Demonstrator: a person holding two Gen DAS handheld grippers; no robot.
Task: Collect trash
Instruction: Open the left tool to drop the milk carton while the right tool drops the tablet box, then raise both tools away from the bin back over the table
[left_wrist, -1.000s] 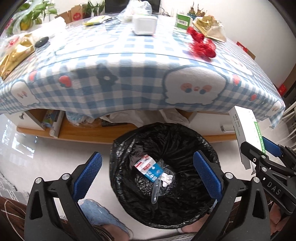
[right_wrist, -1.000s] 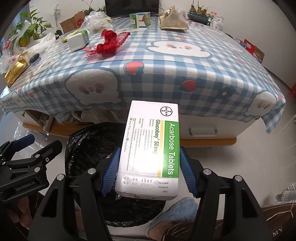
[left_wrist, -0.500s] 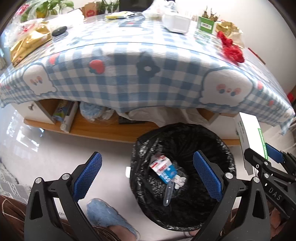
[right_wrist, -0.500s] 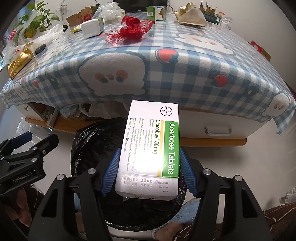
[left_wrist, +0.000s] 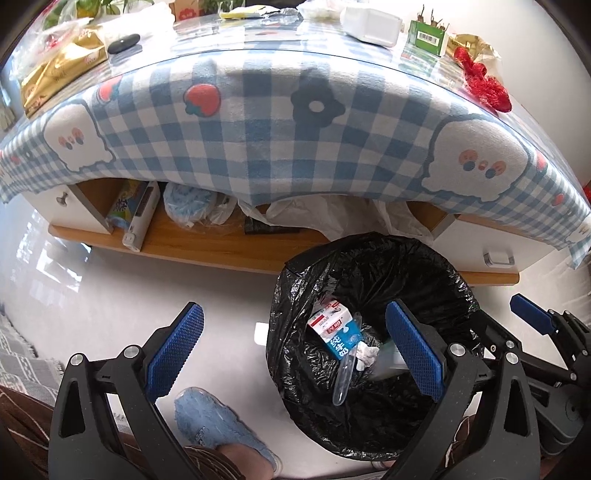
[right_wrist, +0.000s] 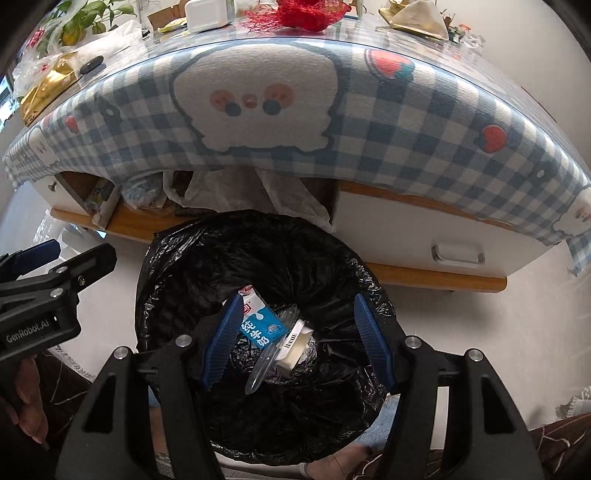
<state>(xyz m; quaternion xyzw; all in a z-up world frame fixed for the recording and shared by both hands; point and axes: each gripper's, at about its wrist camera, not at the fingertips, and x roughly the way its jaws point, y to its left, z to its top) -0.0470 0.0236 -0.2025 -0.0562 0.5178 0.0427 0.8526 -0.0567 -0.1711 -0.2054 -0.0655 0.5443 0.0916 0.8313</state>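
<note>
White medicine box (right_wrist: 295, 341) lies end-up inside the black-lined bin (right_wrist: 177, 266), beside a blue-white carton (right_wrist: 258, 325). Both jaws spread, empty. Only the left view shows a blue slipper (left_wrist: 218, 421).

Left hand-held gripper (left_wrist: 293, 354): pointed steeply downward, jaws spread wide, blue pads (left_wrist: 175, 349) bare, nothing between them. Right hand-held gripper (right_wrist: 297, 339): likewise pitched steeply down, jaws parted at a moderate width, pads clear of any object, nothing gripped. The person's left hand (right_wrist: 26, 402) shows partly at the left gripper's handle. A blue slipper (left_wrist: 221, 424) covers one foot below.
</note>
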